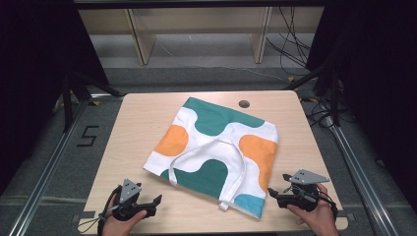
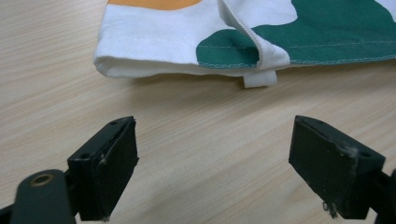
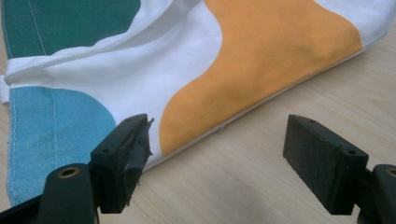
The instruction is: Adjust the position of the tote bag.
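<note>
Light wood desk [image 1: 137, 123] in a dark room, wooden shelving behind it, cables on the floor at right, a "5" marked on the floor at left. High view: flat tote bag [image 1: 216, 147] lies mid-desk, rotated, white with green, orange and one blue patch; its white handles [image 1: 206, 152] loop across the top face. Small round grommet hole [image 1: 244, 103] near the far desk edge, beyond the bag. Left tool [image 1: 156, 200] held in a hand [image 1: 123, 223] at the near-left desk edge, apart from the bag, jaws parted, nothing in them. Right tool [image 1: 270, 191] held in the other hand [image 1: 317, 219] at near right, tips just beside the bag's near-right corner, grey plate on top.

Left gripper view: left tool [image 2: 212, 158] jaws wide apart, empty, above bare wood. Bag's [image 2: 154, 42] near corner ahead, not touching; handle [image 2: 252, 42] stitched over the green patch, short tab end sticking out below the hem.

Right gripper view: right tool [image 3: 215, 154] jaws wide open, holding nothing. Left jaw overlaps the bag [image 3: 140, 70] edge in the picture by the blue and orange patches; contact cannot be told. Right jaw over bare desk [image 3: 261, 196].
</note>
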Demonstrator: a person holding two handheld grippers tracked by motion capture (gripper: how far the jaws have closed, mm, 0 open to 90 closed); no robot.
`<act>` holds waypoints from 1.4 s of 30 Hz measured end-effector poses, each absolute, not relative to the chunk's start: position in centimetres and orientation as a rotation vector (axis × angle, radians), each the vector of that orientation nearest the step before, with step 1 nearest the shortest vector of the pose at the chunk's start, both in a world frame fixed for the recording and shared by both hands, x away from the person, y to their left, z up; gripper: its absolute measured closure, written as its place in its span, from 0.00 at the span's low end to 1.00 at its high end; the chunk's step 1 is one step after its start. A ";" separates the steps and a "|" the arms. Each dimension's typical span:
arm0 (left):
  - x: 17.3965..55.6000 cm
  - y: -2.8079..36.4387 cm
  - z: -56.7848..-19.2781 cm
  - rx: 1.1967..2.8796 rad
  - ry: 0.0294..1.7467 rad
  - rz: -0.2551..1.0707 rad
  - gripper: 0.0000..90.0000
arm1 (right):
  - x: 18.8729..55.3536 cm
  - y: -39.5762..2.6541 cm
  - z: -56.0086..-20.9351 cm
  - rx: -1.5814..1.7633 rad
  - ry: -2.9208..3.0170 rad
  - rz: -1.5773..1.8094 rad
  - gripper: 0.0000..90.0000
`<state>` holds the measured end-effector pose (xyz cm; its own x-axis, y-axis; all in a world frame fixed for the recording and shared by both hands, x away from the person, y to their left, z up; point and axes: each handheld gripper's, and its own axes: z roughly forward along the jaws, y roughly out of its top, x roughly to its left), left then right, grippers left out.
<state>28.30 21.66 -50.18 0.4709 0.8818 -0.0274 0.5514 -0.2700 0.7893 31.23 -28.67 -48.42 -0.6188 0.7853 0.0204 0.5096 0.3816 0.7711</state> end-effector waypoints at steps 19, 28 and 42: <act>29.8 22.7 -50.6 1.882 1.302 0.583 0.20 | 30.8 -27.6 -48.6 1.125 2.342 1.087 0.24; 31.8 23.1 -50.9 1.915 1.335 0.657 0.23 | 31.0 -27.5 -48.8 1.107 2.362 1.074 0.25; 34.6 23.7 -51.0 1.908 1.385 0.706 0.27 | 31.2 -27.5 -49.0 1.070 2.374 1.069 0.26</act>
